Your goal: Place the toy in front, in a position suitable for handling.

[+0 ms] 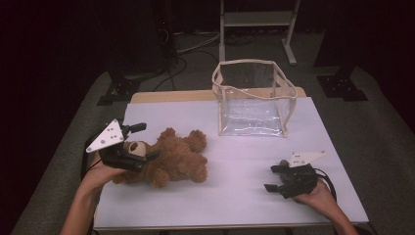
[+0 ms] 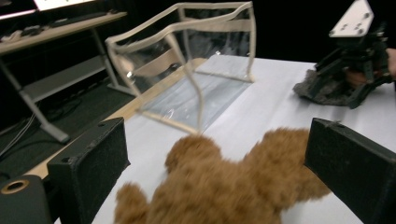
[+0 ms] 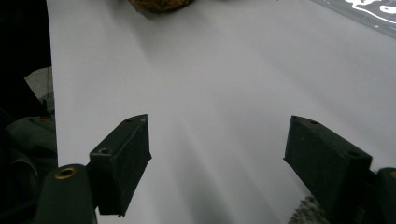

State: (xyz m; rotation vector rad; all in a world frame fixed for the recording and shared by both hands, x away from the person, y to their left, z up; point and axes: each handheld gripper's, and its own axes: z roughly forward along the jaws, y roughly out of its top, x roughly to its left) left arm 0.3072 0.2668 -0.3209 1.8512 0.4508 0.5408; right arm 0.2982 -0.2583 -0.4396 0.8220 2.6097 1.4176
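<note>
Brown teddy bear (image 1: pixel 169 159) lies sprawled (table's left).

The teddy bear (image 1: pixel 169 159) is seen in a warm brown plush, with a paler cream muzzle. The tabletop (image 1: pixel 244 196) is covered in plain white, no pattern. The pouch (image 1: pixel 252 98) at 12 o'clock is clear plastic edged in beige trim. Both grippers, left (image 1: pixel 139 142) and right (image 1: pixel 274 178), are black with light grey plates.

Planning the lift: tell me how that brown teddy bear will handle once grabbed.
The teddy bear looks plush, so it will likely squash between the open left gripper jaws at its head. Limbs sprawl flat, so they probably dangle. It seems unlikely to slip or roll.
</note>
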